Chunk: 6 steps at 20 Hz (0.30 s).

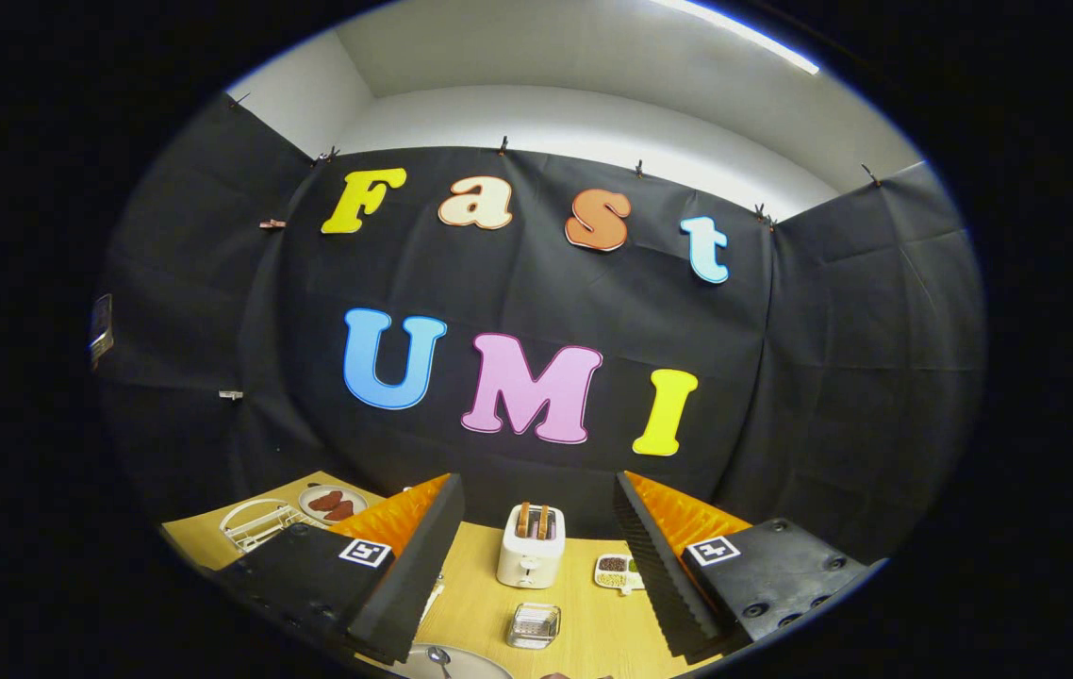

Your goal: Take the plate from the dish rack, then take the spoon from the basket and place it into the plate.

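My gripper (536,490) is open, its two black fingers with orange sides spread wide and nothing between the pads. It is raised above a wooden table (584,632). Close below the left finger lies a pale grey plate (470,668), partly cut off, with a metal spoon (439,656) resting in it. A small wire basket (534,625) sits just ahead of the plate, between the fingers. The white wire dish rack (258,523) stands out past the left finger at the table's far left.
A white toaster (531,549) with two slices of toast stands between the fingers, beyond the basket. A small dish of beans (617,570) lies near the right finger. A plate with red pieces (332,504) sits behind the dish rack. Black cloth walls close the booth.
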### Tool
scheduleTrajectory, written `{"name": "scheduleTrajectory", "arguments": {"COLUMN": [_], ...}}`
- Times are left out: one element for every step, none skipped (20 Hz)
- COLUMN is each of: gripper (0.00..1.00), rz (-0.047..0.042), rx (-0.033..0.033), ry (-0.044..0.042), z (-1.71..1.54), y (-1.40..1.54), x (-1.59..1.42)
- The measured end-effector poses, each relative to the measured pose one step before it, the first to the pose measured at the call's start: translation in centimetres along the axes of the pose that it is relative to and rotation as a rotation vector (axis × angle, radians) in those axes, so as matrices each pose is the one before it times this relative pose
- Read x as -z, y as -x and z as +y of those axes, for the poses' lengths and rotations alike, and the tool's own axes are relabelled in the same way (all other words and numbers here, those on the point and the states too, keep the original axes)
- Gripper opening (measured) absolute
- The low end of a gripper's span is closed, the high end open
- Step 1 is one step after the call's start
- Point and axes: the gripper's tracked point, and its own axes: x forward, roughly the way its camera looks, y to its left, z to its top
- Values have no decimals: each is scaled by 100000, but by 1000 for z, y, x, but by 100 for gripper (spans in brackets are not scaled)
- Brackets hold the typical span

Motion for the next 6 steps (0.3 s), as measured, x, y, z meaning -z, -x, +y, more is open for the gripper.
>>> {"name": "scheduleTrajectory", "arguments": {"gripper": [97,97,97,97,97,97], "rz": [358,194,237,257,203,536], "rx": [99,185,241,261,-7,-69], "ry": [90,17,1,-177,-308,-291], "z": [-104,-2,-156,-69,52,29], "y": [170,123,-8,44,26,64], "x": [70,131,63,68,123,117]}}
